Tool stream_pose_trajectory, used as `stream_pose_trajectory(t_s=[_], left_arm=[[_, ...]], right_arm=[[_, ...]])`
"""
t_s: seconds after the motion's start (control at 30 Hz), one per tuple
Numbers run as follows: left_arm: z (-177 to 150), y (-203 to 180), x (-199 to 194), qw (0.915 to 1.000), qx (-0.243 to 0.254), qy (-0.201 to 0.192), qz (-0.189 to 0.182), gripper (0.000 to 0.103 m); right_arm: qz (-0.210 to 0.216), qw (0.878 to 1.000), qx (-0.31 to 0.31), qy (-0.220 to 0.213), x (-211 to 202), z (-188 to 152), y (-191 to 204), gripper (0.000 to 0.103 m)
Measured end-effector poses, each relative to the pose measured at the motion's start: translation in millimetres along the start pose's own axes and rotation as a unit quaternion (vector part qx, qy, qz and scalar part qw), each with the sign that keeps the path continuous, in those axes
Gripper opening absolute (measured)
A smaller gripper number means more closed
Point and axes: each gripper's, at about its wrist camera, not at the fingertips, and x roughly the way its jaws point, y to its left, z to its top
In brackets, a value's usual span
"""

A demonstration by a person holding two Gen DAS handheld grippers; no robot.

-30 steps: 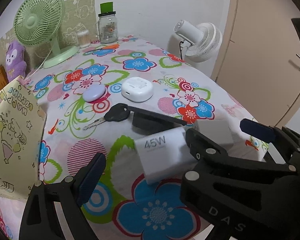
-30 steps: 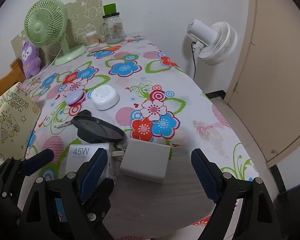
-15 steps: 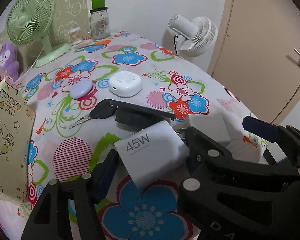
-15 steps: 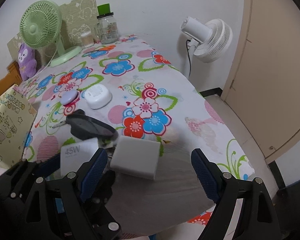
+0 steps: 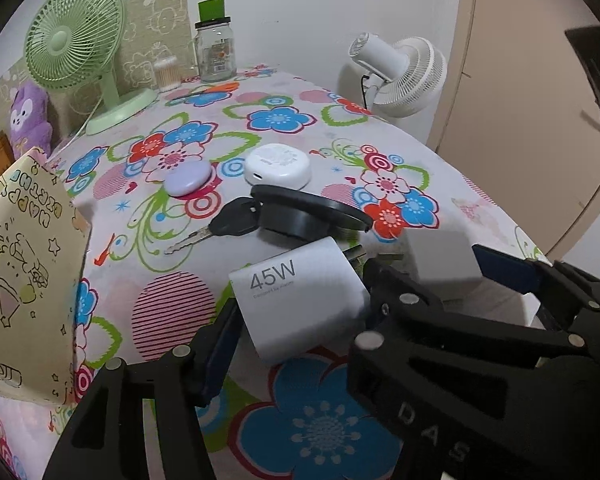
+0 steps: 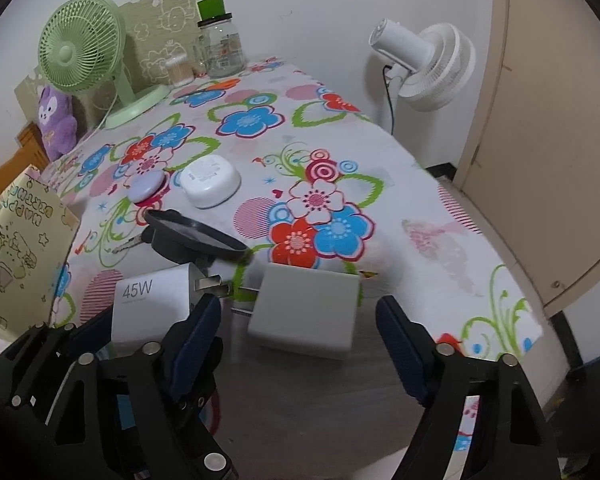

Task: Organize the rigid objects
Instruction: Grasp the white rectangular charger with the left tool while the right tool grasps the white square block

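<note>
I am inspecting the floral surface (image 5: 148,304). My left tongs (image 5: 300,320) are closing, pads pressing the white 45W charger (image 5: 300,300) near the front edge. My right tongs (image 6: 300,332) are closing around the grey charger (image 6: 306,312), not yet touching. Both blocks are looking rigid, dense, smooth-sided; I am judging the flat flanks, clear of the prongs (image 6: 212,284), the safest hold.
</note>
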Motion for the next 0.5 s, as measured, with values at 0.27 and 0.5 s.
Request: stream_pose_trajectory(t_s=[0.27,0.5], left_arm=[[3,-1,6,0.9999,-0.007,0.003,0.014,0.069],[9,-6,11,0.9996,-0.016,0.001,0.024,0.073]], right_arm=[[-0.006,1.000,-0.002,-0.004,3,2,1,0.067],[-0.028,0.999,0.011,-0.009,2,6,-17,0.067]])
